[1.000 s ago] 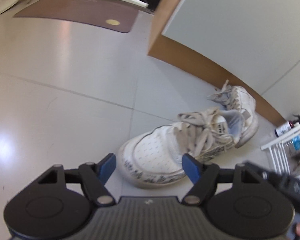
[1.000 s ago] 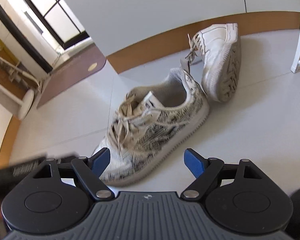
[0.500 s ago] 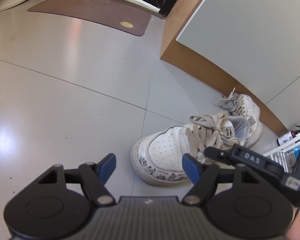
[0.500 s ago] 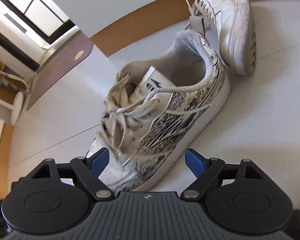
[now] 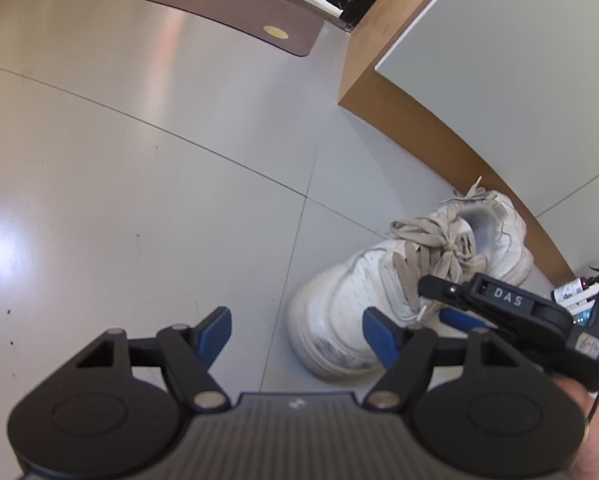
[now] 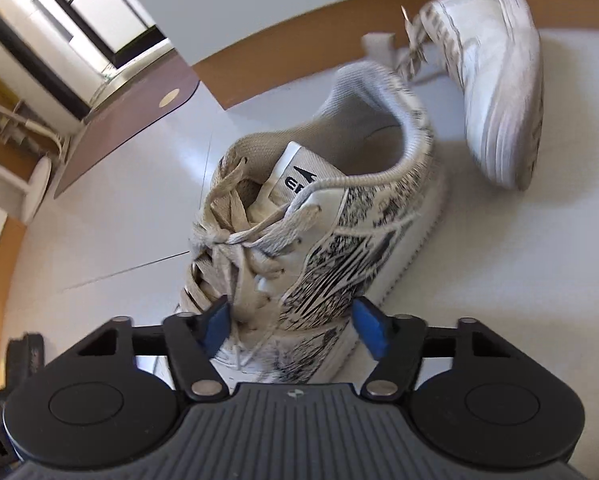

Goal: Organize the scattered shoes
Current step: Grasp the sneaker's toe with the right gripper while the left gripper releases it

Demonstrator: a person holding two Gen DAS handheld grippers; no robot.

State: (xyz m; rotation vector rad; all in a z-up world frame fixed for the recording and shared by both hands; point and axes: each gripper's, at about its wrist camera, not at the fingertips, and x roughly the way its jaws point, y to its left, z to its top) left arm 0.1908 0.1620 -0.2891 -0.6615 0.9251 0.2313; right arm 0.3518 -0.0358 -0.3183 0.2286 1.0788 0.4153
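Observation:
A white sneaker with black print (image 6: 331, 240) stands upright on the grey floor, toe toward me. My right gripper (image 6: 295, 326) is open, its blue pads on either side of the sneaker's laced forefoot, not closed on it. A second white sneaker (image 6: 495, 76) lies tipped on its side behind it, by the wall. In the left wrist view the printed sneaker (image 5: 351, 308) sits right of my open, empty left gripper (image 5: 299, 330), with the right gripper (image 5: 499, 308) reaching over its laces. The second sneaker (image 5: 503, 236) lies beyond.
A wooden baseboard (image 5: 439, 136) runs along the white wall behind the shoes. A brown doormat (image 5: 203, 4) lies at the far doorway. A white rack with bottles (image 5: 575, 292) stands at the right edge. A white stand base (image 6: 35, 188) sits at left.
My right gripper has moved forward and down until its pads straddle the printed sneaker's forefoot. My left gripper has drawn back and to the left, away from the shoes.

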